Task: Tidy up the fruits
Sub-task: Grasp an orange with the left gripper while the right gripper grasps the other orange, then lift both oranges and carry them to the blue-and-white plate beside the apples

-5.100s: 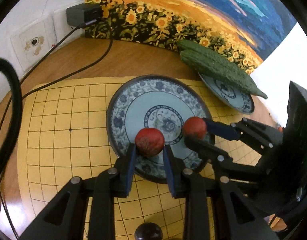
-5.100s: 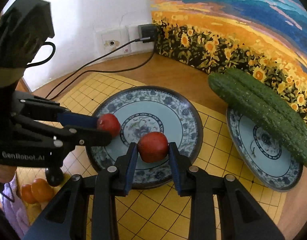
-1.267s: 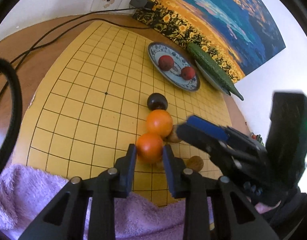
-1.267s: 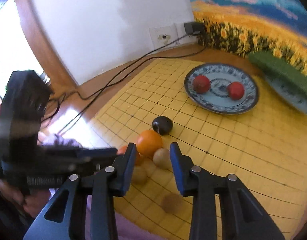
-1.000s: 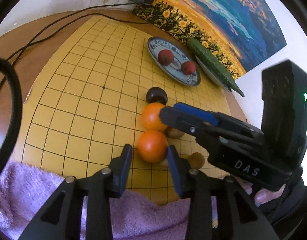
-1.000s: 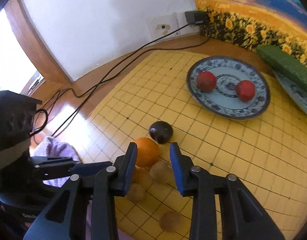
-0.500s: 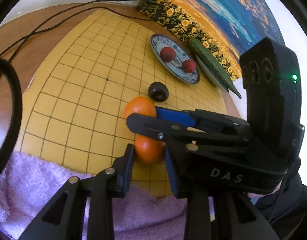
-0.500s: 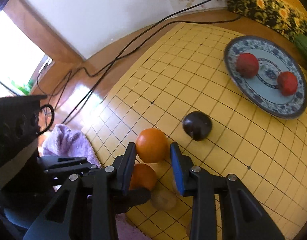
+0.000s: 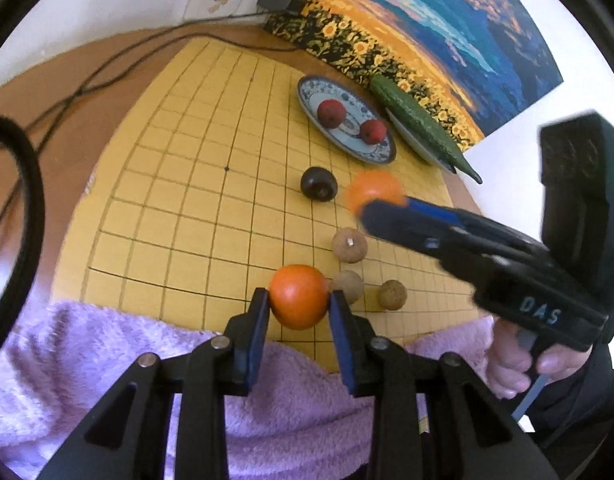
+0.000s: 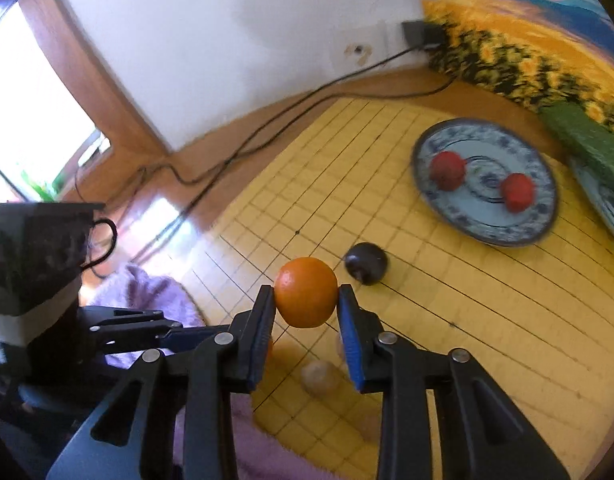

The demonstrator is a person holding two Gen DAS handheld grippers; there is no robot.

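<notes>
Left gripper (image 9: 298, 306) squeezing one orange (image 9: 298, 295), near the purple towel (image 9: 87, 360). Right gripper (image 10: 305, 322) squeezing another orange (image 10: 305, 291) (up off the yellow board (image 10: 487, 320)), farther from the towel, beside the dark plum (image 10: 366, 263).

A brown wooden table (image 9: 119, 60) carried a yellow gridded board (image 9: 195, 184), with black cables (image 9: 107, 76) trailing at ten o'clock and a purple fleece cloth (image 9: 87, 352) over the six o'clock edge. On the board, a blue patterned plate (image 9: 349, 148) sat at one o'clock, just beside a second plate (image 10: 603, 204). A dark plum (image 9: 318, 184) lay near the centre, and three small tan fruits (image 9: 349, 244) rested toward five o'clock.
</notes>
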